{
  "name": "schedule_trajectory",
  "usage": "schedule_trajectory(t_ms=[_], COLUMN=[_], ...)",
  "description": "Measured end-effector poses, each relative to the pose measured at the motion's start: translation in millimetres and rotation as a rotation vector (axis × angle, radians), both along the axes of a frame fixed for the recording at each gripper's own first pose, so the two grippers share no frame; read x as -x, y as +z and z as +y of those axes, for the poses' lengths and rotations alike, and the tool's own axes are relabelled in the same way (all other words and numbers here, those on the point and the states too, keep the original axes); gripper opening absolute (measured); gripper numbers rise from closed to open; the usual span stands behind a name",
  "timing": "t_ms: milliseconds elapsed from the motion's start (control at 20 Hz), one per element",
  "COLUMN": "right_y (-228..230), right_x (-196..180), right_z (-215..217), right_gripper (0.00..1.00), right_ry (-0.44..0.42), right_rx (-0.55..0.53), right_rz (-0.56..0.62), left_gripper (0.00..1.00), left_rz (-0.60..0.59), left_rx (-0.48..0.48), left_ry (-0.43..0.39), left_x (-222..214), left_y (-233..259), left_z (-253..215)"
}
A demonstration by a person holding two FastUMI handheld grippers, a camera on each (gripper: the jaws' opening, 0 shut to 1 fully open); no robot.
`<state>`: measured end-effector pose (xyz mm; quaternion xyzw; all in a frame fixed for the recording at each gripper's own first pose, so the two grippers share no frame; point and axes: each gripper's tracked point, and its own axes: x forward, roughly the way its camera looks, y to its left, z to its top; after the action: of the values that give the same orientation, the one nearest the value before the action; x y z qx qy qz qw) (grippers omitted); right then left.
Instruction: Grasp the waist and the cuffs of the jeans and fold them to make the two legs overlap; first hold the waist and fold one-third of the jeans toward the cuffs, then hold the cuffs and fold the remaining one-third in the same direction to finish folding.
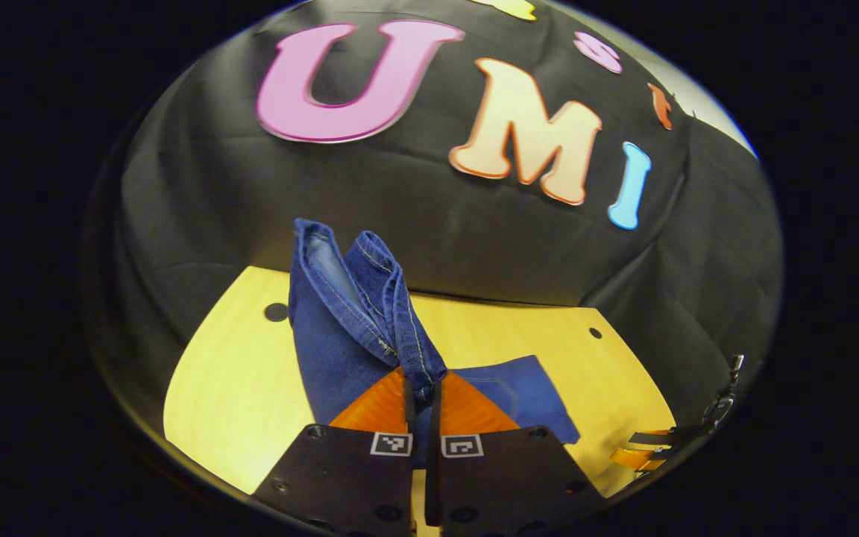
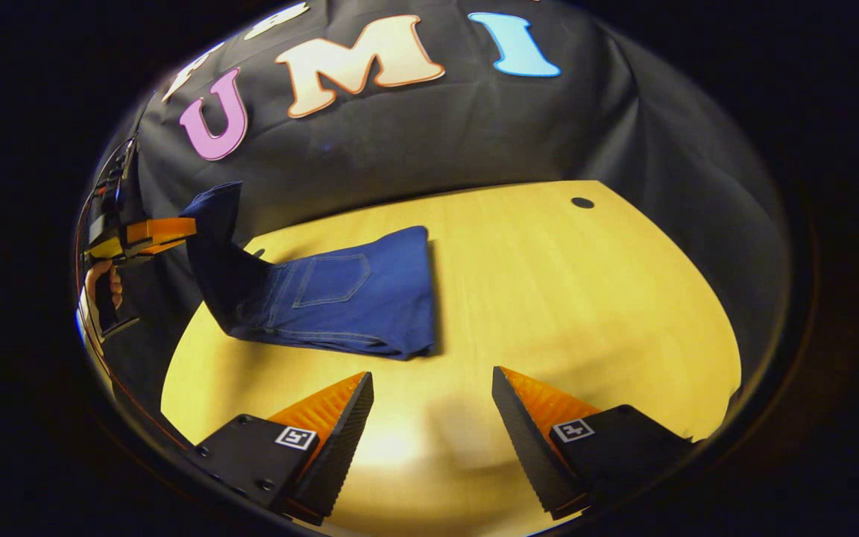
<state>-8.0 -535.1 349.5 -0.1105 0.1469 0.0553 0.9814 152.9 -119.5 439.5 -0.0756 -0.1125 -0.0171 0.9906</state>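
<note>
left gripper (image 1: 423,391) has its jaws clamped on the cuff end of the dark blue denim jeans (image 2: 340,298), lifted at the left edge of the right gripper view, w/ the rest folded flat on the yellow wooden surface (image 2: 564,298) at frame centre-left. right gripper (image 2: 433,406) is spread wide & empty at the bottom, near the folded stack; stack's long axis runs left-right. likely next: carry cuffs rightward over the stack, pocket side showing.

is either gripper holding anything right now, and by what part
The left gripper is shut on the jeans, pinching the cuffs end and lifting it off the table. The right gripper is open, holding nothing.
</note>
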Motion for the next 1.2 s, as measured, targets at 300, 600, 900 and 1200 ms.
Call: schedule_trajectory(t_ms=[300, 600, 900, 1200], right_y=[14.5, 3.7, -9.1, 0.5], right_x=[-3.5, -1.5, 7.3, 27.8], right_z=[-46.0, -55.3, -51.2, -33.2], right_gripper=[0.98, 0.98, 0.99, 0.99], right_ry=[-0.012, 0.007, 0.032, 0.036], right_rx=[-0.028, -0.027, 0.015, -0.047], right_rz=[-0.015, 0.001, 0.018, -0.009], left_gripper=[0.00, 0.00, 0.69, 0.95], left_rz=[0.067, 0.226, 0.178, 0.065], left_rx=[-0.118, -0.309, -0.296, -0.312], left_ry=[-0.062, 0.056, 0.012, 0.141], left_x=[-67.4, -125.4, -113.9, -34.1], left_y=[-32.6, -156.9, -159.7, -122.4], left_z=[-131.5, -164.7, -188.4, -148.3])
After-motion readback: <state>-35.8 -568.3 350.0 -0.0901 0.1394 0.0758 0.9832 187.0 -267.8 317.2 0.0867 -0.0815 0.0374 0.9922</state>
